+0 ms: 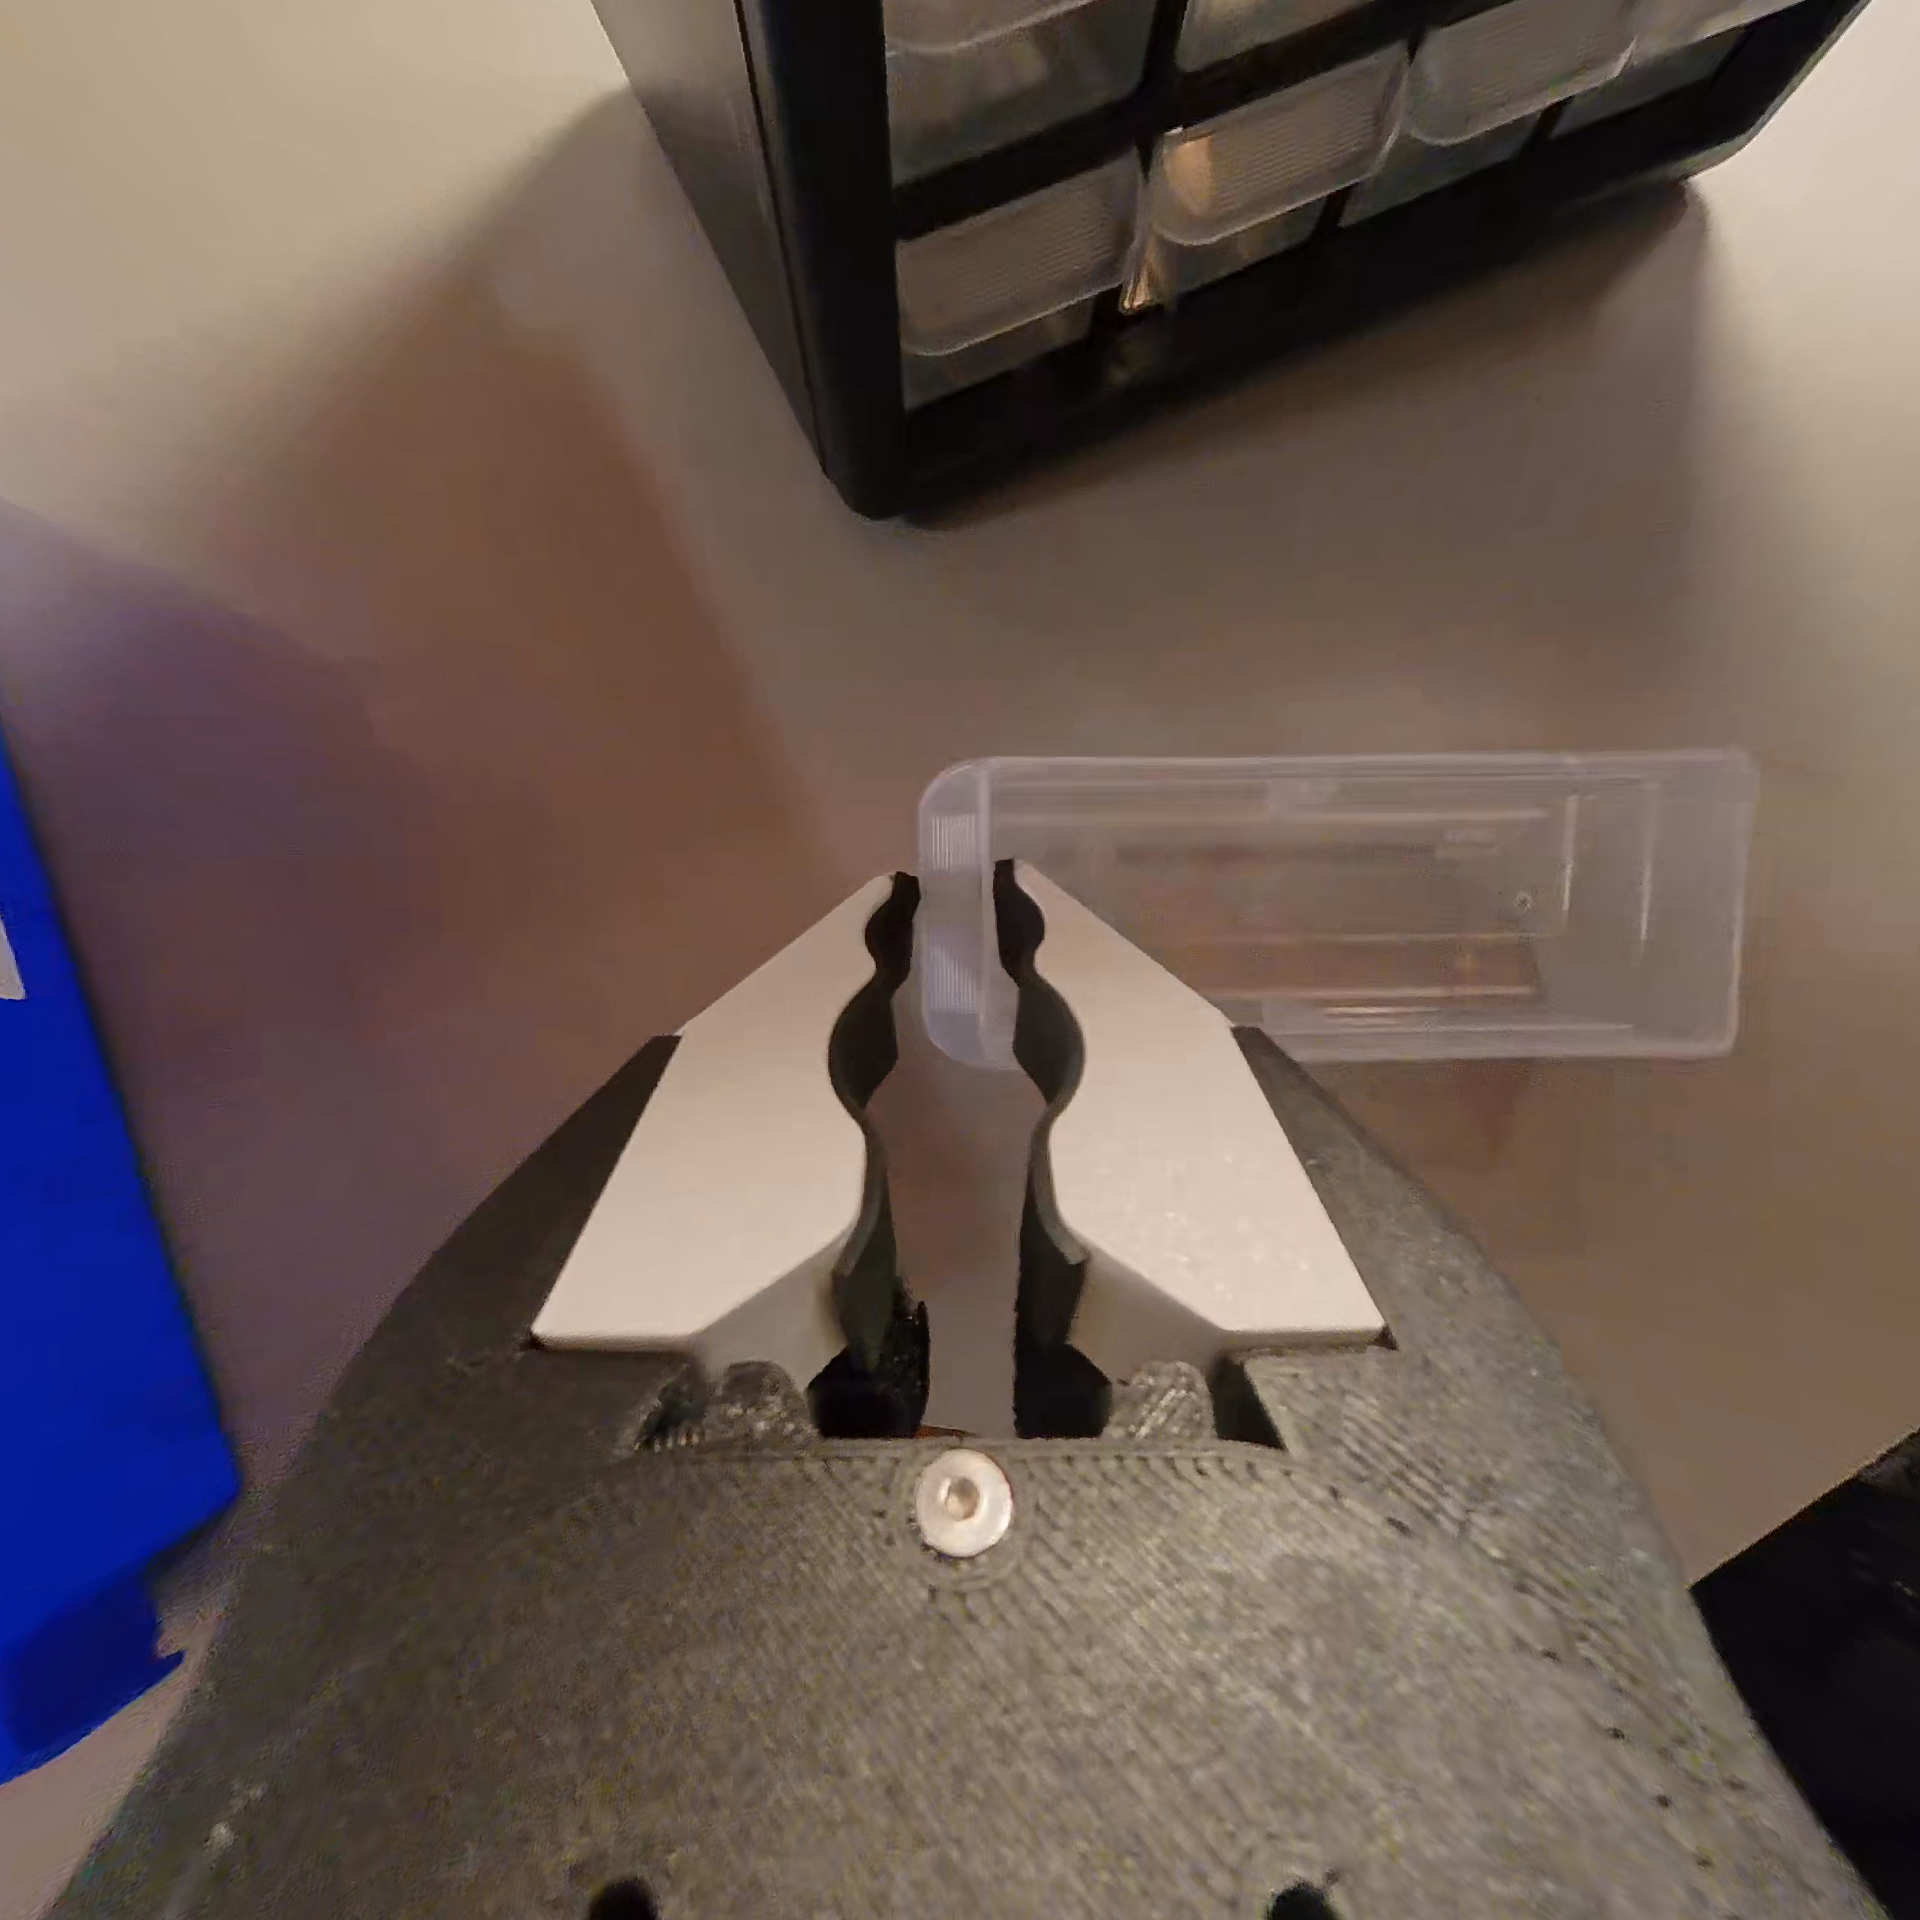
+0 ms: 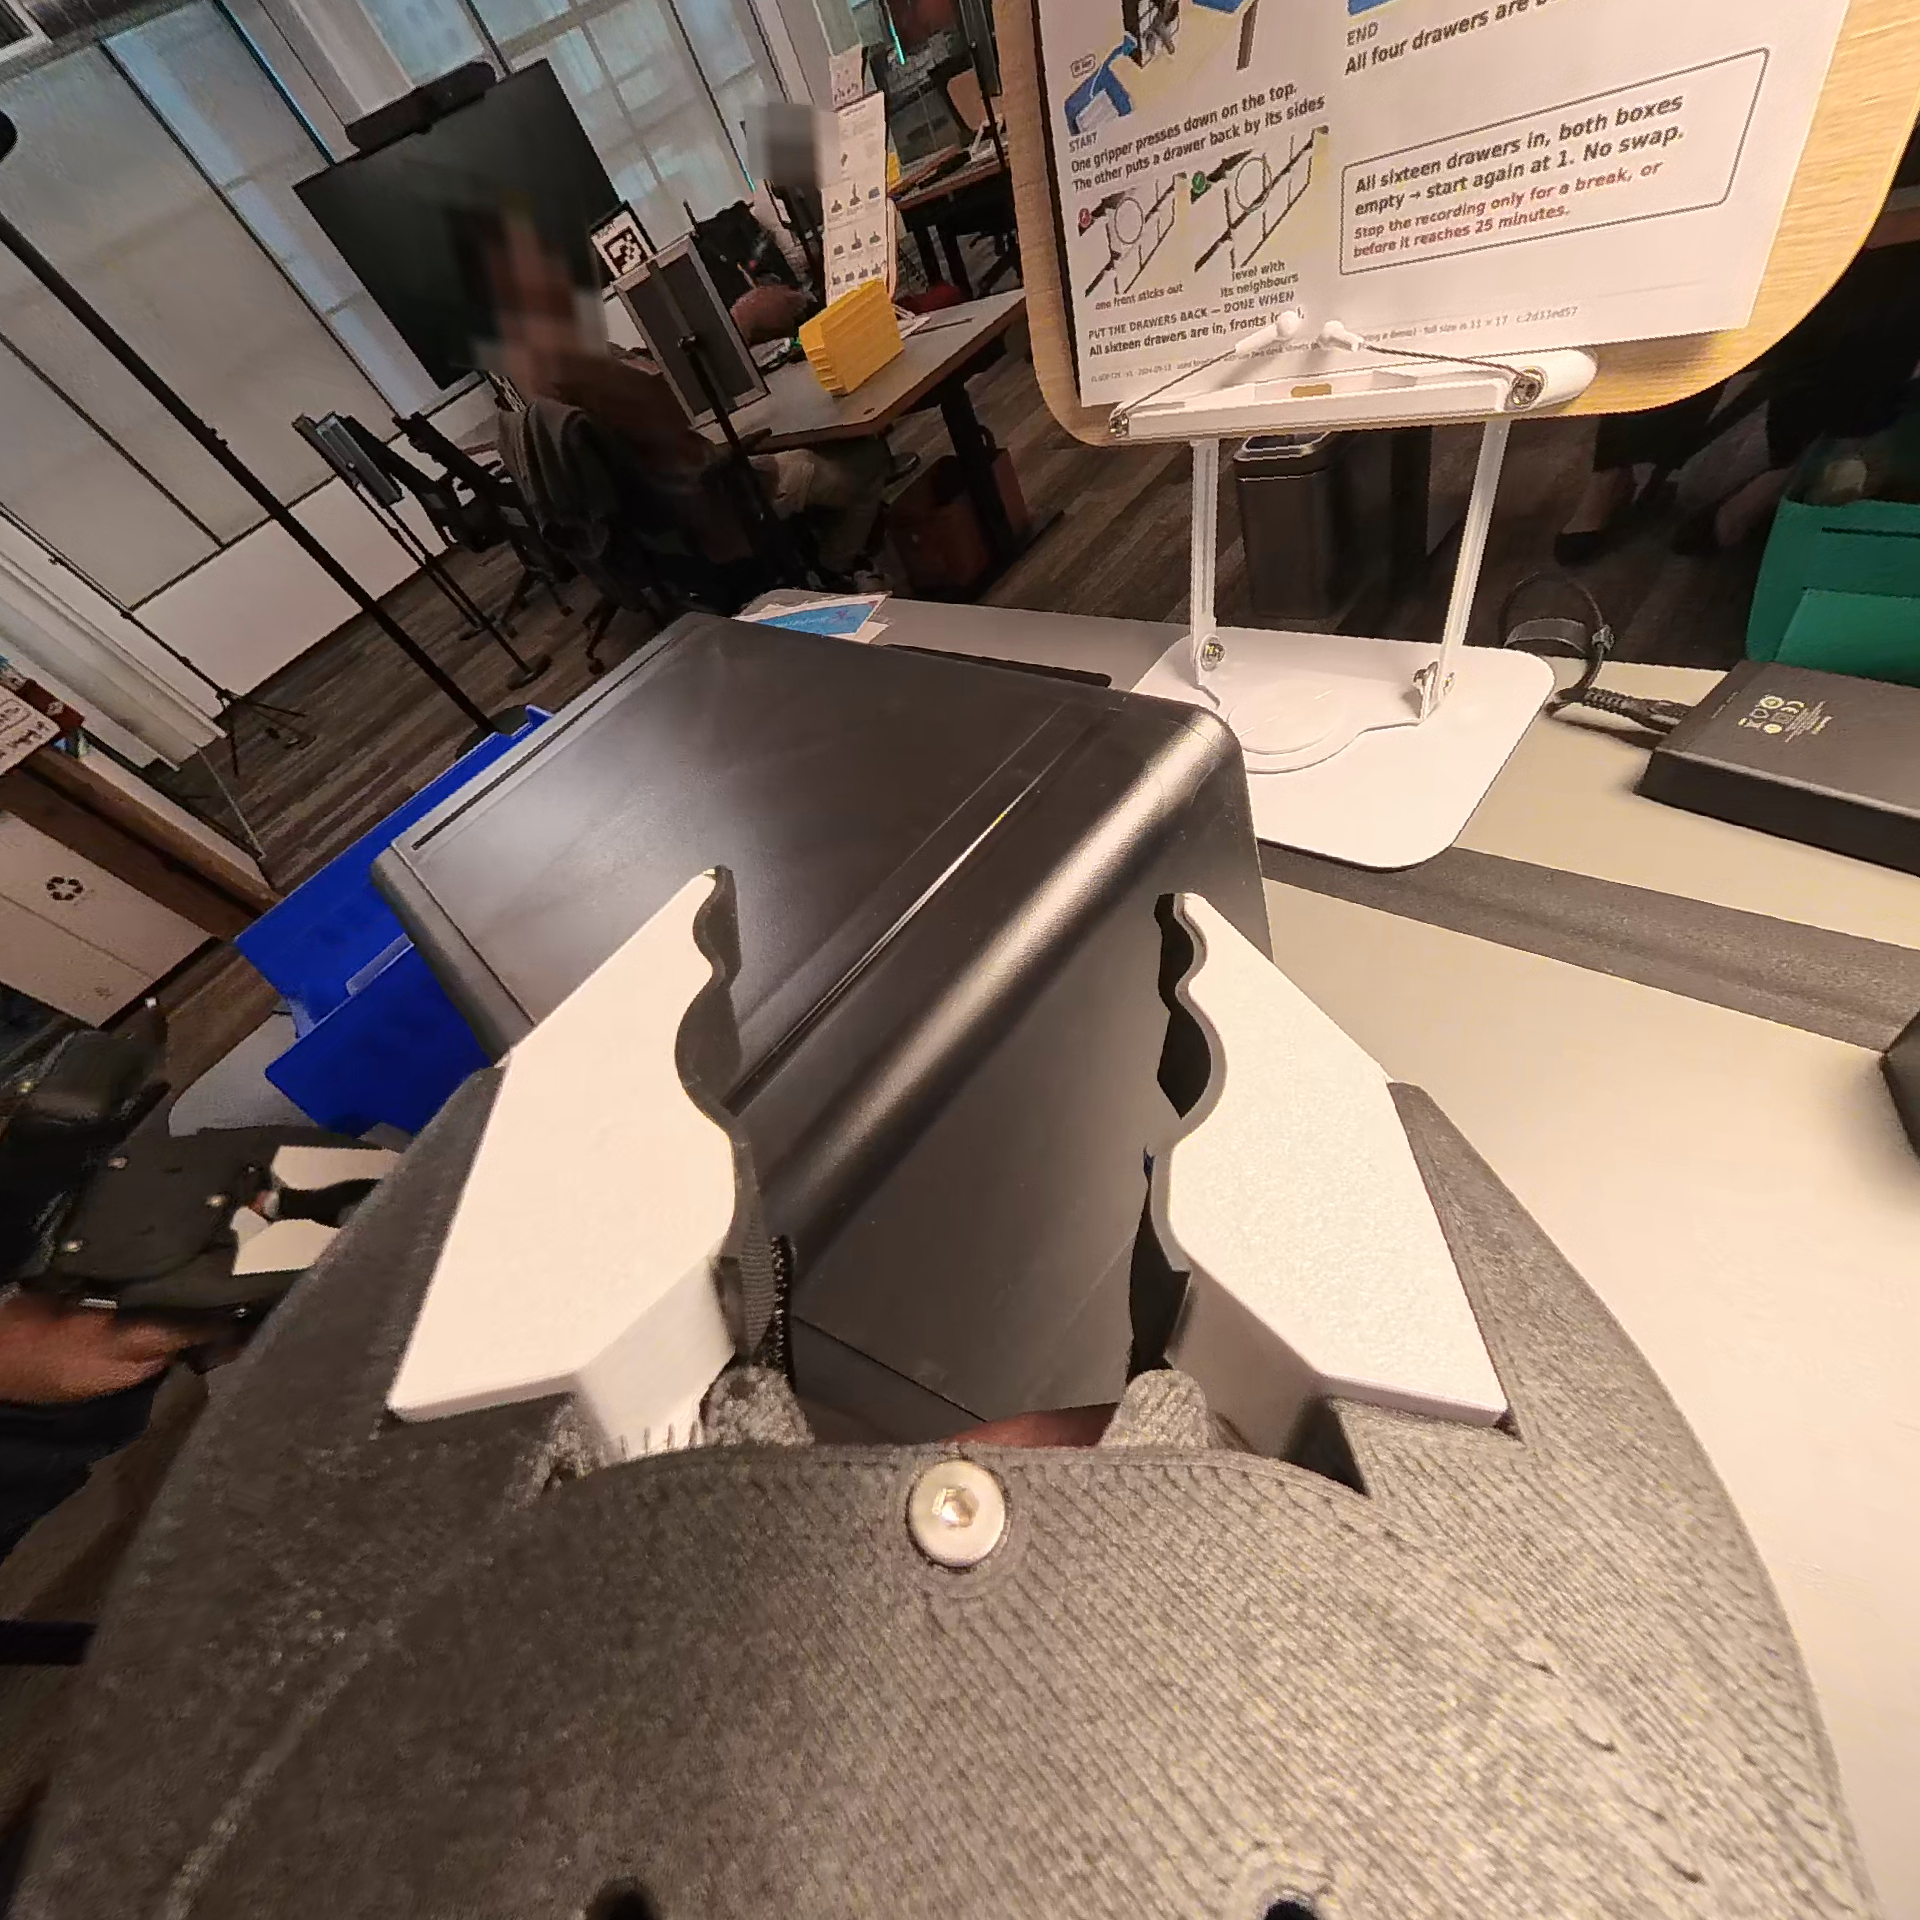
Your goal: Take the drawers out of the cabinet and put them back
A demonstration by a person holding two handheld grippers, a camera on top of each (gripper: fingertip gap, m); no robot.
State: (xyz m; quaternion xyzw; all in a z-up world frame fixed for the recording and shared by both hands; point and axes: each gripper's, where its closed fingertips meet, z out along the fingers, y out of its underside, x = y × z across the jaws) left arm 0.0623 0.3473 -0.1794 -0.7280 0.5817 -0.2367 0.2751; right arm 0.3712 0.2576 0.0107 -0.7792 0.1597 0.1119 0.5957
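- The left gripper (image 1: pixel 958 883) has its fingers clamped on the front tab of a clear drawer (image 1: pixel 1351 914), which reaches out to the right of the fingers above the tabletop (image 1: pixel 520 416).
- Ahead of those fingers stands the black cabinet (image 1: pixel 1143 260).
- The right gripper (image 2: pixel 945 904) has its fingers wide apart over the cabinet's top, near its right edge.
- Beyond them stands a printed instruction sheet (image 2: pixel 1403 156); right of them lies a black box (image 2: pixel 1797 769) with small pale markings.
- A blue bin (image 2: pixel 343 997) sits left of those fingers.
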